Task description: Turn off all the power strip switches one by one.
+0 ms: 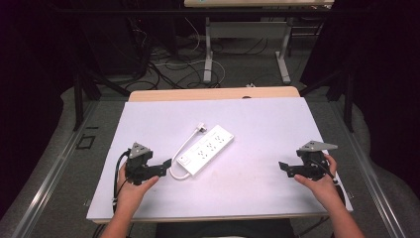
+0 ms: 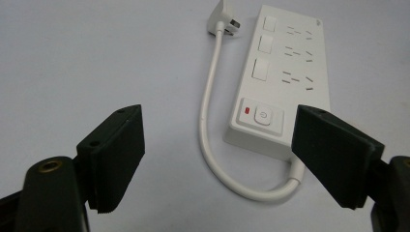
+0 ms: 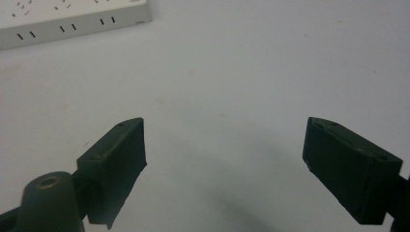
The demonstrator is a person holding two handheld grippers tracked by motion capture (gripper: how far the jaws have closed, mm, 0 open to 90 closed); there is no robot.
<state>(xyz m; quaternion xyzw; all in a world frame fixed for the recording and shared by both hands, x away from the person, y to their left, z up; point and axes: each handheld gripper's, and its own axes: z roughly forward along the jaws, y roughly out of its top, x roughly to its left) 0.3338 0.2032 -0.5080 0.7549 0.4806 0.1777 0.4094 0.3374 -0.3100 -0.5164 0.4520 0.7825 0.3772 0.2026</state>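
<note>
**Two hand-held grippers, one power strip**

Left gripper (image 1: 167,164): fingers (image 2: 116,154) spread wide, empty, just beside the switch end of the white power strip (image 1: 208,149). Right gripper (image 1: 283,167): fingers (image 3: 116,166) spread wide, empty, well apart from the strip. Strip lies diagonally at the middle of the white tabletop (image 1: 257,129); its cord (image 2: 209,116) loops alongside to the plug (image 1: 199,129).

Your high view is evenly lit from above on the white table cover (image 1: 257,119); surroundings fall off to near black at the sides; slightly soft, low detail. In your left gripper view the power strip (image 2: 285,77) is fairly sharp, the near jaws blurred; soft shadow under the cord (image 2: 209,121). Your right gripper view is dimmer, greyish; a broad soft shadow lies between the jaws; no glare anywhere.
</note>
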